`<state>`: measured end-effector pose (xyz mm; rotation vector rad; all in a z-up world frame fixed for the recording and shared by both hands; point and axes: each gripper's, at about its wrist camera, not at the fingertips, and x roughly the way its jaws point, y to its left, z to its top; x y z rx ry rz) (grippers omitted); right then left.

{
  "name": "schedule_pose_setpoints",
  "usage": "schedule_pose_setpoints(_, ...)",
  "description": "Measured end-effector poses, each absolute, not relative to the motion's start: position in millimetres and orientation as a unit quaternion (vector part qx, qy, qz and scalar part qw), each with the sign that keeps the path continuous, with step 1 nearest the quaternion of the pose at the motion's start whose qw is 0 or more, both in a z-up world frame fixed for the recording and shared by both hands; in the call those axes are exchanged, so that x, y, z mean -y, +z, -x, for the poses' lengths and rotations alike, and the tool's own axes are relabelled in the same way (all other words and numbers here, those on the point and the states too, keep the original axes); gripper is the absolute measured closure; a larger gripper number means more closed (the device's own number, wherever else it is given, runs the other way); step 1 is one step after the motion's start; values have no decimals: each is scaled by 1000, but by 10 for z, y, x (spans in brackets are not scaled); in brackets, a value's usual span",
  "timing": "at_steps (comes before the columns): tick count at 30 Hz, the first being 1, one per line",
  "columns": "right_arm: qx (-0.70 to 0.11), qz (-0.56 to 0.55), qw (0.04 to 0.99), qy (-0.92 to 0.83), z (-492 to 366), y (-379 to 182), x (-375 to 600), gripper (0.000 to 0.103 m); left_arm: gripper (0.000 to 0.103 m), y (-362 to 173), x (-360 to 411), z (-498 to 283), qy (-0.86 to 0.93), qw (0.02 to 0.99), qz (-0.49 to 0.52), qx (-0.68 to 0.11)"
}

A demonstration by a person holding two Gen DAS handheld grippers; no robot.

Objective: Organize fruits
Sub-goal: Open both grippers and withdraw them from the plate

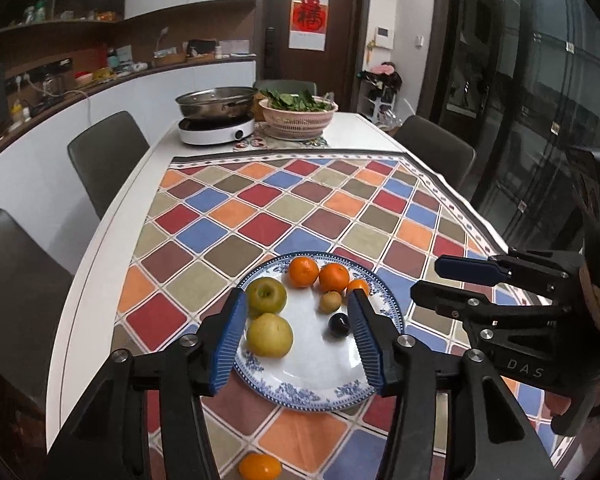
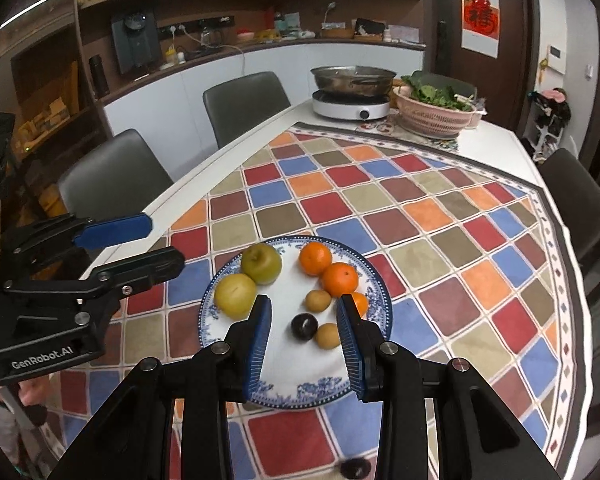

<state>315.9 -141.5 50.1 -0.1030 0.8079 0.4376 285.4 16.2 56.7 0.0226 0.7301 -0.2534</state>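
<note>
A blue-patterned white plate sits on the checkered tablecloth. It holds a green apple, a yellow apple, oranges, small brown fruits and a dark plum. My left gripper is open and empty above the plate's near side. My right gripper is open and empty above the plate, also seen from the left wrist view. An orange fruit and a dark fruit lie on the cloth near me.
An induction cooker with a steel pan and a pink basket of greens stand at the table's far end. Grey chairs line both sides. A counter runs along the left wall.
</note>
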Motion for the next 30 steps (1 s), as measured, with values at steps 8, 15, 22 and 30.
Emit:
schedule_pose_setpoints(8,-367,47,910,186,-2830,688,1488,60,33,730,-213,-2516,-105,935,5,-337)
schedule_pose_setpoints(15,-350,45,921,168,-2526,806,1528,49,18,779,-239,-2257,-93,939,14,-332)
schedule_pose_setpoints(22,-344,39,926,148,-2305,817,1581,49,9,765,-253,-2024,-67,944,6,-324)
schedule_pose_setpoints(30,-357,20,927,114,-2217,645,1695,44,5,551,-268,-1863,-32,938,-13,-345)
